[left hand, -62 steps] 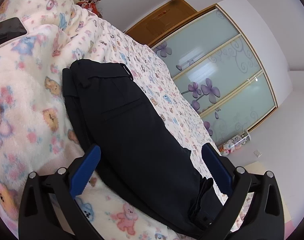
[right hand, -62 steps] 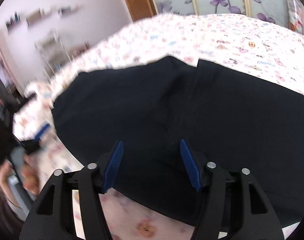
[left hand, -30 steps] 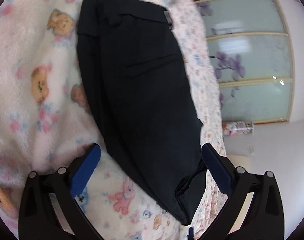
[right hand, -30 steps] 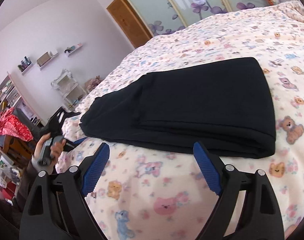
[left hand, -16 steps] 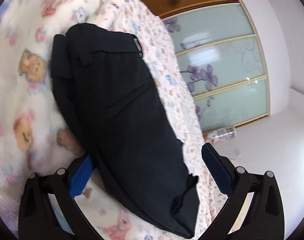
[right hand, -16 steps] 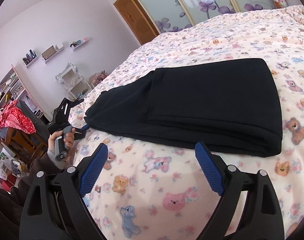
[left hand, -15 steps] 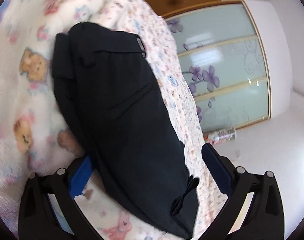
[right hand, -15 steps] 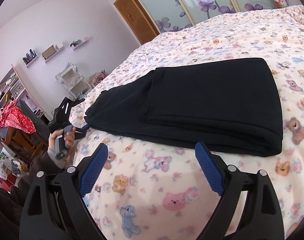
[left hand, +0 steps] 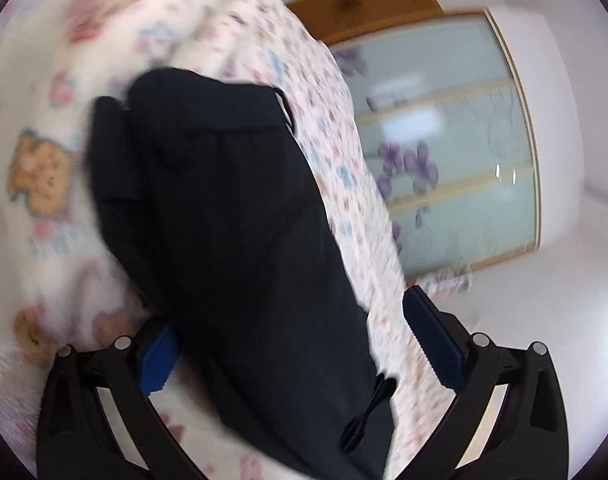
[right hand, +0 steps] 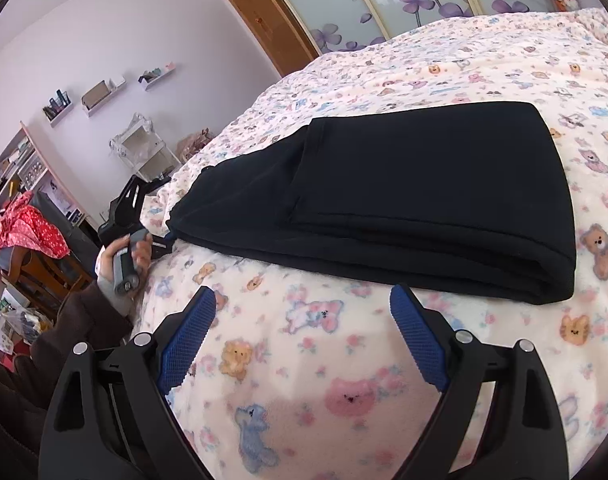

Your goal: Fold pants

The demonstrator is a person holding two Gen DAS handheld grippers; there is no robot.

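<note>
Black pants (right hand: 416, 196) lie folded in stacked layers on the bed (right hand: 524, 60) w/ bear-print blanket, edges fairly even. Right gripper (right hand: 301, 344) hovers just beside the pants' near edge, jaws open, empty. Left gripper (left hand: 291, 344) at waistband end, jaws wide apart around the pants.

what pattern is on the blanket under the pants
Cream fleece blanket printed with pastel teddy bears and small flowers, clearest in the right wrist view.
</note>
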